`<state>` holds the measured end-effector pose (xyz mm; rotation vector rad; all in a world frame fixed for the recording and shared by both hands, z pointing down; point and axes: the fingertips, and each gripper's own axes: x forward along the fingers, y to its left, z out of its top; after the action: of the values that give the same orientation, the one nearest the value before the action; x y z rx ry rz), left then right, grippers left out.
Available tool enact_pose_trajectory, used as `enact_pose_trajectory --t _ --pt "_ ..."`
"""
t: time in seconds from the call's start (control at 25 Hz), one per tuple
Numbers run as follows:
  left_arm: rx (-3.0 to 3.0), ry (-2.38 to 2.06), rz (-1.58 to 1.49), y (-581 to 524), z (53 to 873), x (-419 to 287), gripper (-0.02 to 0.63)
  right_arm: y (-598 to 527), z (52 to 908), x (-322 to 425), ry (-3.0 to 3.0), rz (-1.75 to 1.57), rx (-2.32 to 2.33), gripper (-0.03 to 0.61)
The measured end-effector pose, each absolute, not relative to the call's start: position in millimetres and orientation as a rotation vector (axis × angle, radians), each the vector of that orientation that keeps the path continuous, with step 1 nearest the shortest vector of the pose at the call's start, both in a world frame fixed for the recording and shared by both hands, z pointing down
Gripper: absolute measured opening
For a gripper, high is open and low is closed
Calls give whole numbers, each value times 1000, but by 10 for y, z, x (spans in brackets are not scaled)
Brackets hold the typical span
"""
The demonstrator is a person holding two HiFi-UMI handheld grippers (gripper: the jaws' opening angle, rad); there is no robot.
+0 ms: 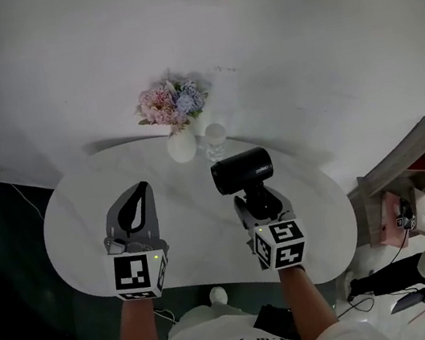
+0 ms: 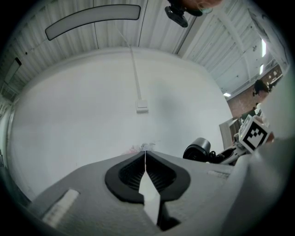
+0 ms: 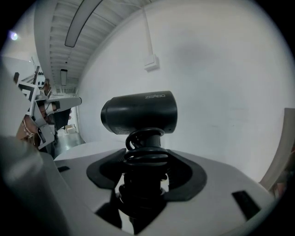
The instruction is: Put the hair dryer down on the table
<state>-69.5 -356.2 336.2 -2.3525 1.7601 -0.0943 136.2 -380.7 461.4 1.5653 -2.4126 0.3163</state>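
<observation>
Holding the hair dryer upright over the table

Head view: the right gripper clamps the cord-wrapped handle, with the barrel above its jaws. Bare tabletop lies ahead and to its left, a vase beyond.
Left gripper view: the left gripper is clenched on nothing.
Right gripper view: coiled cord sits between the pads. The dryer is probably top-heavy and hard-shelled, so lower it well in from the near edge.

Head cam above, steeply down; gripper cams low, tilted up.
Both face wall; all three share dryer.
</observation>
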Motion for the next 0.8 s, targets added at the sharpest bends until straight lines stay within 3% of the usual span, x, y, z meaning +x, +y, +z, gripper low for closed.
enact_pose_trajectory --t 0.8 --pt "-2484 1685 -145 -4044 3617 -717 20 -4224 5911 1250 -2108 717 1452 262"
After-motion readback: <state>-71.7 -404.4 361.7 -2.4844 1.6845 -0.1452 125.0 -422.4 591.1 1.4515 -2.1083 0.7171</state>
